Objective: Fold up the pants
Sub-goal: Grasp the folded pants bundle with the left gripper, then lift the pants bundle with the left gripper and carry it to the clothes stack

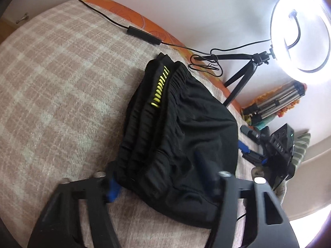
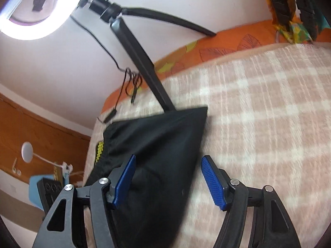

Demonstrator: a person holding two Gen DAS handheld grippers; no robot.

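Pants nearly folded, we're hovering over the bundle

The pants (image 1: 178, 128) lie in a compact stack beside the ring light (image 1: 300, 41); our left gripper (image 1: 163, 177) and right gripper (image 2: 168, 177) straddle it, parted, gripping nothing.

The right hand-held gripper (image 2: 167, 181) hangs over the folded black pants (image 2: 157, 142) on the checked blanket (image 2: 258, 107), blue pads (image 2: 213, 184) spread apart and pressing nothing. A tripod leg (image 2: 142, 62) rises behind toward the glowing ring light (image 2: 31, 33).

Black pants (image 1: 182, 124) with yellow marks, perhaps lettering; pink-and-white plaid blanket (image 1: 62, 72).
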